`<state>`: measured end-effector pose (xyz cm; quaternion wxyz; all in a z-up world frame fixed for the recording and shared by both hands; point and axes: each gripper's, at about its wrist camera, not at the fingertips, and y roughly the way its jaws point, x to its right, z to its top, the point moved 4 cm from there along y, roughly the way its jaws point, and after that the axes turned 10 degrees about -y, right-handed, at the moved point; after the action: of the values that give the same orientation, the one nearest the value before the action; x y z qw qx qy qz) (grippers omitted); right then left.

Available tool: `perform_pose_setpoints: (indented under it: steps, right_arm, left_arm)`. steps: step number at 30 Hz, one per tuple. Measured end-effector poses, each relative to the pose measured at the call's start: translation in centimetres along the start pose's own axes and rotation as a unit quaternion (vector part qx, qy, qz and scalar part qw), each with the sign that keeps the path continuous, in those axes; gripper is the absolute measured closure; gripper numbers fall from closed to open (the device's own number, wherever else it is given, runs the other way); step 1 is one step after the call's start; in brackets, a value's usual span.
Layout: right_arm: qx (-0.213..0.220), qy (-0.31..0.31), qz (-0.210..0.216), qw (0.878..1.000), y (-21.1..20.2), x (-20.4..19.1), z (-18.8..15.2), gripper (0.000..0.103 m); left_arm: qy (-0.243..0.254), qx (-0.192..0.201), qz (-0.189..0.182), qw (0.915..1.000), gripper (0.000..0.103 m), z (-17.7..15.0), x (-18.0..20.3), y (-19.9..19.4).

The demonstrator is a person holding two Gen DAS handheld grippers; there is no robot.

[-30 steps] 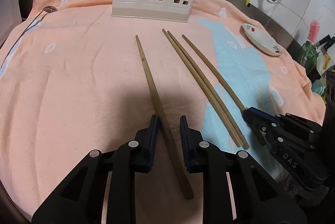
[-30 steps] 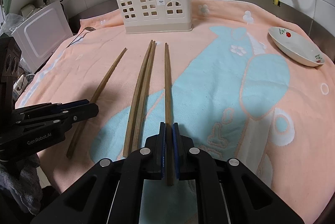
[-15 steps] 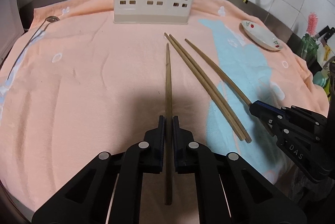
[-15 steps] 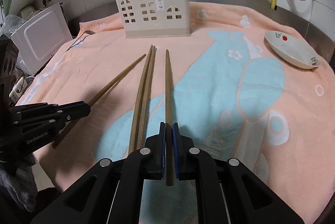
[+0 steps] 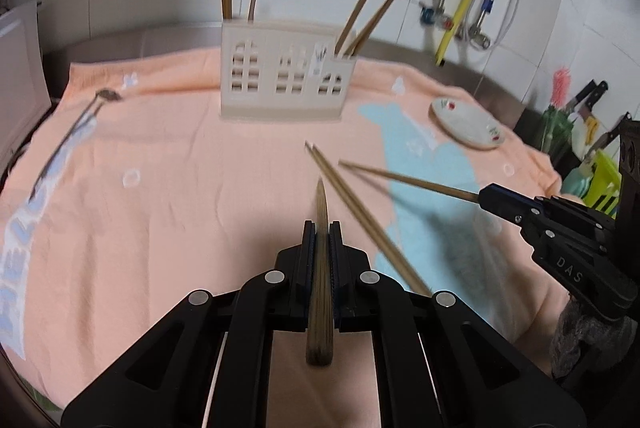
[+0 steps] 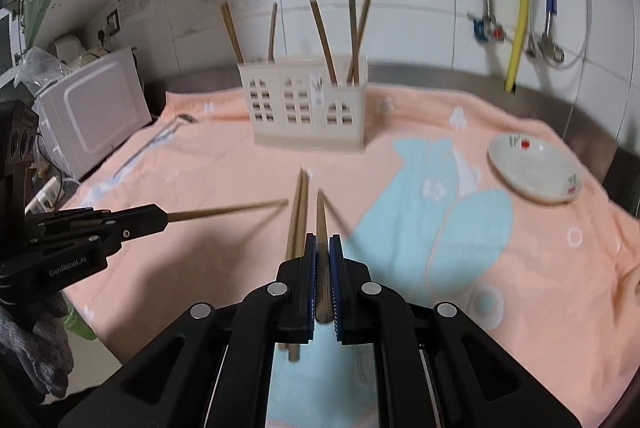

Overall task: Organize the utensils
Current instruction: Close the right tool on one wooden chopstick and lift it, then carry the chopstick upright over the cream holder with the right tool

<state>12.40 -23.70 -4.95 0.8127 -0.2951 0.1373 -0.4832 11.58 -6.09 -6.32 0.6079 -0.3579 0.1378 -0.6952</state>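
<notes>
Each hand carries one chopstick. Left tongs clamped on a chopstick, its tip pointing at the holder. Right tongs clamped on another chopstick, also raised off the towel.

Two loose chopsticks lie side by side mid-counter, between my tongs and the holder.

Risks as I judge them:
- both grips sit near the thick ends, so the long free lengths could swing or pivot in the pads
- a tip may catch the holder's rim or the chopsticks already standing inside
- my two sticks cross paths near the middle; they could knock together

Surroundings: peach towel over the steel counter, small dish toward the right edge, spoon at far left, tiled wall and hoses behind.
</notes>
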Motion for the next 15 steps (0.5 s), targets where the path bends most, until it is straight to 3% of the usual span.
perform_pose_setpoints:
  steps: [15]
  right_arm:
    - [0.012,-0.016,0.006,1.0,-0.1,1.1,8.8,0.097]
  left_arm:
    - [0.036,0.025,-0.027,0.9987,0.097,6.3,0.4,-1.4]
